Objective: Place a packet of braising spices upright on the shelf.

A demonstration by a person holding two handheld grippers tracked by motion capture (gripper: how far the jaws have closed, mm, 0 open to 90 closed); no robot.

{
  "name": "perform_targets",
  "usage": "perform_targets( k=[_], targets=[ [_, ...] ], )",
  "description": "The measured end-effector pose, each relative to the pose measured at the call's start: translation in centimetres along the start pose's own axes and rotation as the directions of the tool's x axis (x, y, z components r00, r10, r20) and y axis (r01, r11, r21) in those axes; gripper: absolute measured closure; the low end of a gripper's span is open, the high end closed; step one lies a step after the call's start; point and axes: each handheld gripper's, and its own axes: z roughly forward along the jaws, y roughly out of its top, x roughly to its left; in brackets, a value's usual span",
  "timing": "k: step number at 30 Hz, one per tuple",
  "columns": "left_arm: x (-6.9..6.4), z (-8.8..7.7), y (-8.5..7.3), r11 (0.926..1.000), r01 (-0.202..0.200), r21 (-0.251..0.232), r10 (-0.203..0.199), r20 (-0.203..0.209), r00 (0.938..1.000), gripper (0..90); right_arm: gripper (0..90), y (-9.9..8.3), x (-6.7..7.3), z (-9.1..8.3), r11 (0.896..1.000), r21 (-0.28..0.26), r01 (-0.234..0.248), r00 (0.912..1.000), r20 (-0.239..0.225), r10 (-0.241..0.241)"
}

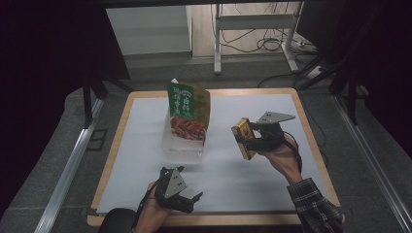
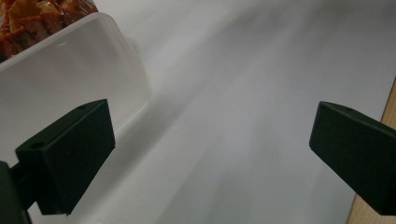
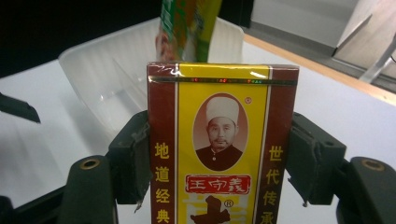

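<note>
White-topped surface [image 1: 252, 179] with a wood rim sits under the hand-held grippers, on grey floor [image 1: 48, 160]. Beyond them, at the far side, a white metal frame [image 1: 255, 22] stands among loose cables [image 1: 272, 43] by a pale wall panel [image 1: 145, 29]. Room dim, dark at both sides.

yellow-and-maroon box [image 3: 223, 144], green-orange packet [image 1: 188, 110], translucent white tub [image 2: 70, 74]

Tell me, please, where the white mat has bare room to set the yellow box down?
The white mat is bare to the right of the clear tray, past the right gripper holding the yellow box, and along the left edge. It is crowded mid-mat around the tray and its green pouch.
</note>
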Motion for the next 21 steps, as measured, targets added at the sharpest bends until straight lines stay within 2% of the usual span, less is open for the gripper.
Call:
perform_targets(
  k=[12,21],
  targets=[
    [0.0,-0.7,0.0,0.9999,0.014,-0.006,-0.014,-0.016,0.9998,0.0,32.0,2.3,1.6,1.3,0.999,-0.030,0.022,0.9991,-0.034,-0.023],
    [-0.1,-1.3,-0.3,0.9997,0.023,-0.001,-0.023,-0.015,0.9996,0.0,32.0,3.4,2.7,3.3,0.998,-0.062,0.033,0.9972,-0.065,-0.037]
  ],
)
